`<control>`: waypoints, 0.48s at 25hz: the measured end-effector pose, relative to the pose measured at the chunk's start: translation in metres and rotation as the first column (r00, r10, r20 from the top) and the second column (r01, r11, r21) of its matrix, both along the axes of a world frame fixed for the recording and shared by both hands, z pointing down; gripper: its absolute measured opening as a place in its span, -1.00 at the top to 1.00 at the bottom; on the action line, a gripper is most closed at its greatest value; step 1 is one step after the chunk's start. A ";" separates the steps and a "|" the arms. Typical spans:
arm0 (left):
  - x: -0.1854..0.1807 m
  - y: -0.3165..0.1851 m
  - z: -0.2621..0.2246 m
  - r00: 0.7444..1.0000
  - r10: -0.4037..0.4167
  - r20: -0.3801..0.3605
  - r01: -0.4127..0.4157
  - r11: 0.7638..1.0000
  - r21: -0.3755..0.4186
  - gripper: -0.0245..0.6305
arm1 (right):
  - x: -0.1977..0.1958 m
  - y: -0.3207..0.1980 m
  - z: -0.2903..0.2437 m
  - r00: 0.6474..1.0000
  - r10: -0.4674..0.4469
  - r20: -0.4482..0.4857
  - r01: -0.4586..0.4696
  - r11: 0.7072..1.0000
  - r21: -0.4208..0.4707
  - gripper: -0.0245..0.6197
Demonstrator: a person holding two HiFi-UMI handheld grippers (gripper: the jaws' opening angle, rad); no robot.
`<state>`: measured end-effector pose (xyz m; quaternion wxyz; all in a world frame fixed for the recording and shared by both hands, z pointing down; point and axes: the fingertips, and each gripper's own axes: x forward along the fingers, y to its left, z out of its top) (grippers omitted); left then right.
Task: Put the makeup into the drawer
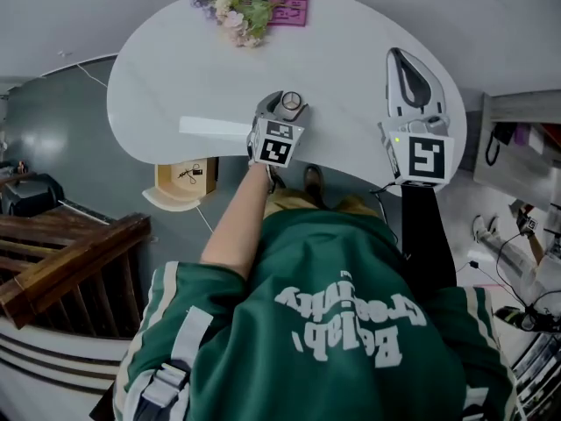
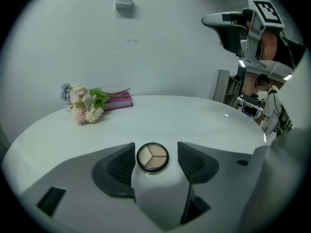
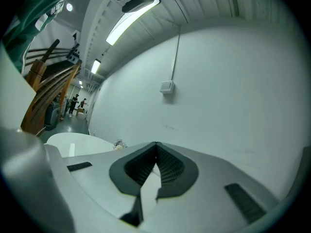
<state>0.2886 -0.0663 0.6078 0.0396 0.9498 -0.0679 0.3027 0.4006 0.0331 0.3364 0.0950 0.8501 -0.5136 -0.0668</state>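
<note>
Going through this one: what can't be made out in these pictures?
Drawer: sure in no view; the tan box under the table rim, head view, may be it.
Compact: in the head view the left gripper covers most of it.
Book: cover print too small, head and left gripper views.
Flowers: only a speck in the right gripper view.

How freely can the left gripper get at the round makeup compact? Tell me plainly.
Probably yes. The left gripper has its jaws wide apart, with the makeup compact lying between them on the white table; nothing blocks it.
</note>
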 end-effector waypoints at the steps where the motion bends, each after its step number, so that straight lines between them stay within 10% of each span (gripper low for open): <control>1: 0.000 0.000 0.007 1.000 0.003 0.022 -0.003 1.000 0.003 0.04 | 0.002 0.001 0.001 1.000 0.004 0.003 -0.004 1.000 -0.003 0.90; 12: 0.003 0.002 -0.006 1.000 0.023 0.009 -0.023 0.998 0.052 0.22 | 0.008 0.004 0.002 1.000 0.015 0.007 -0.015 1.000 -0.003 0.90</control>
